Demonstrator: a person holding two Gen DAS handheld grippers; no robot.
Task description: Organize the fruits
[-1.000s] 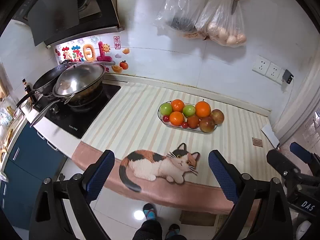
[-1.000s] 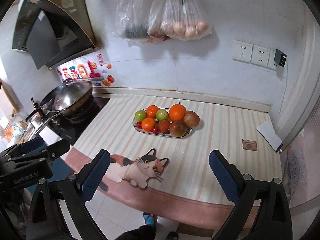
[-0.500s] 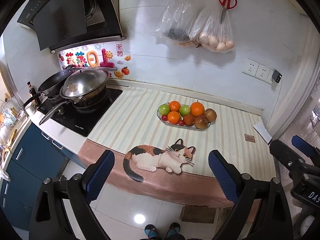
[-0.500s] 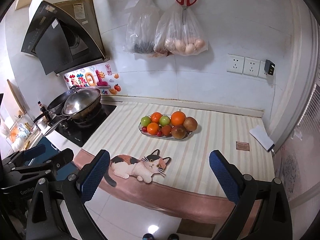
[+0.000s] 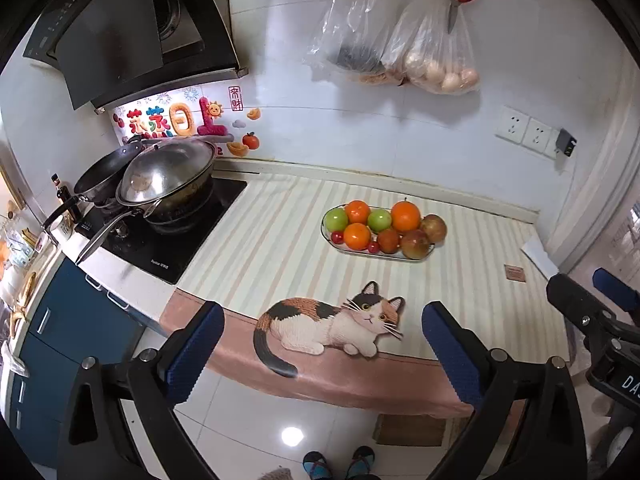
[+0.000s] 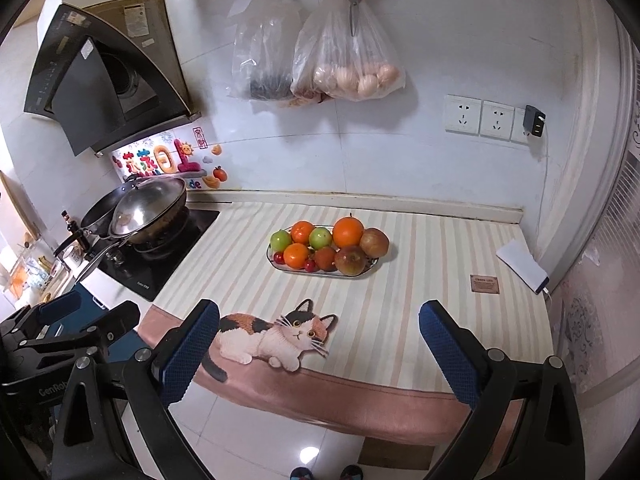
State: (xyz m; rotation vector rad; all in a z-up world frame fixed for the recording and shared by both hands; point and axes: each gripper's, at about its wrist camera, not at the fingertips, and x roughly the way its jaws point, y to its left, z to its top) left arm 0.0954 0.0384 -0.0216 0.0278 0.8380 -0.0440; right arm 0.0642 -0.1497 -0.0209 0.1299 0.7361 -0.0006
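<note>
Hovering wide and empty, the left claw (image 5: 322,354), jaws just opened further, and right claw (image 6: 320,350) face the oval glass fruit tray (image 6: 280,266) on the striped worktop (image 6: 420,280).

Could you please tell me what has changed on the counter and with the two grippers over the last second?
Both views swung slightly and came back. The left gripper has just been opening a little further, with nothing between its jaws; the right gripper is open and empty as before. Nothing was gripped or released. The fruit tray and its fruit, the cat mat and the wok stayed put.
</note>
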